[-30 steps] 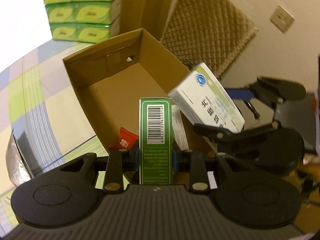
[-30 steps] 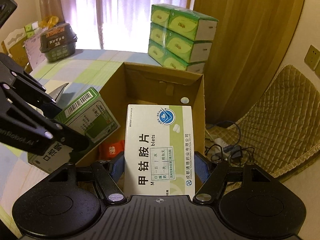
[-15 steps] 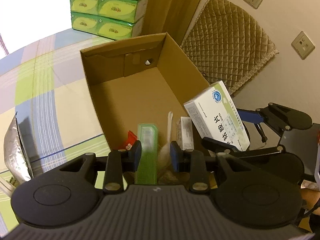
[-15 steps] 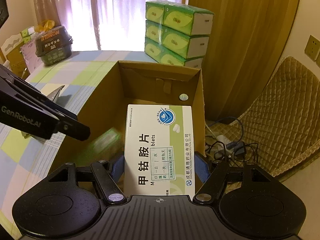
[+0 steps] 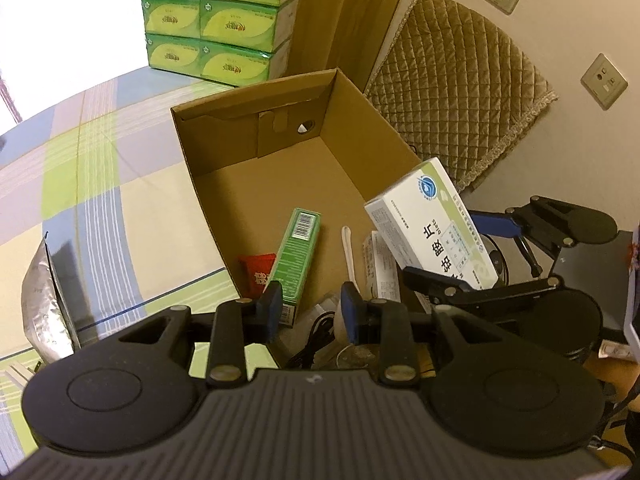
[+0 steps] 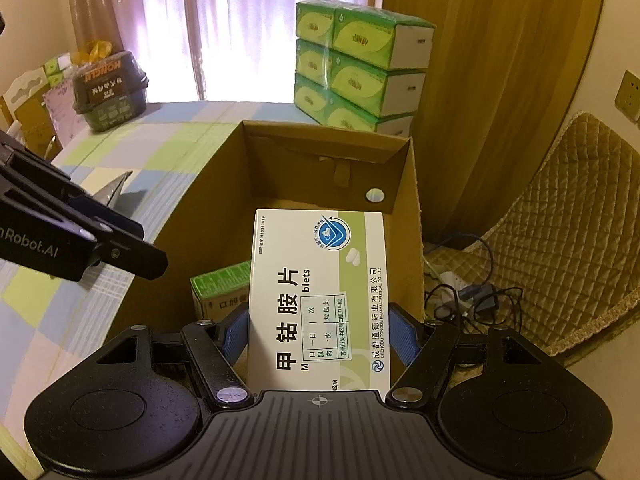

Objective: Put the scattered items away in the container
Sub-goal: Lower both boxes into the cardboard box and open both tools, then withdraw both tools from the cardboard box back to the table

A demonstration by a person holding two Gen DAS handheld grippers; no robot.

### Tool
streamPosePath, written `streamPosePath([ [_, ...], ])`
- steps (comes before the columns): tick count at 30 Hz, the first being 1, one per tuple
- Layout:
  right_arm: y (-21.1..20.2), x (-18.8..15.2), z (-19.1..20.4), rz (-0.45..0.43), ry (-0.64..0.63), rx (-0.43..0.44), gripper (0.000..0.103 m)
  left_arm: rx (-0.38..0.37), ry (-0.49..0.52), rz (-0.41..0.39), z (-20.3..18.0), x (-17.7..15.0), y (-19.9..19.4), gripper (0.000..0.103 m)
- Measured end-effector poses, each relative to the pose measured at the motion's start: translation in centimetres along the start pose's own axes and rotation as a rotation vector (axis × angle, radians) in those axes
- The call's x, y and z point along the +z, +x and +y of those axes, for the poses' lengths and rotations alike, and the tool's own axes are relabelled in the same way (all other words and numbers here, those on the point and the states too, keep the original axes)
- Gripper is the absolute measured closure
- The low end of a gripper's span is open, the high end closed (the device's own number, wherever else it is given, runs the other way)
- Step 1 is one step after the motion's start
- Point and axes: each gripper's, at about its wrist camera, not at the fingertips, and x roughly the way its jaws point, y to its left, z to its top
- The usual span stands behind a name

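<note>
Green carton (image 5: 298, 256) now dropped in cardboard box (image 5: 360, 120), left gripper (image 5: 310, 312) emptied

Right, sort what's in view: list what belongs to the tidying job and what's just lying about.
Job:
cardboard box
white medicine box in right gripper
green carton, in the box
red packet, in the box
left gripper, open

Lying about:
tissue packs
quilted cushion
foil bag
</note>
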Motion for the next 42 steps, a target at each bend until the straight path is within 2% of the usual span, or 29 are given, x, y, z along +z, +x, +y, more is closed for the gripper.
streamPosePath([
  [3, 0.2, 0.1, -0.6, -0.026, 0.045, 0.03, 0.03, 0.002, 0.009, 0.002, 0.2, -0.2, -0.1, 0.076],
  [5, 0.2, 0.1, -0.8, -0.03, 0.065, 0.028, 0.018, 0.005, 0.008, 0.002, 0.5, -0.4, -0.2, 0.076],
  [6, 0.1, 0.1, -0.9, -0.039, 0.066, 0.02, 0.017, 0.005, 0.007, 0.003, 0.6, -0.5, -0.2, 0.076],
  [21, -1.6, -0.9, -0.9, -0.049, 0.086, -0.021, 0.016, 0.0, -0.013, 0.0, 2.7, -2.5, -1.5, 0.073],
  [37, -3.7, -1.7, 4.8, -0.052, 0.011, -0.01, 0.016, 0.023, 0.006, -0.03, 4.9, -7.1, -6.1, 0.067],
  [42, -4.0, -1.8, 6.8, -0.049, -0.015, 0.001, 0.016, 0.049, 0.007, -0.039, 6.4, -9.0, -7.3, 0.061],
])
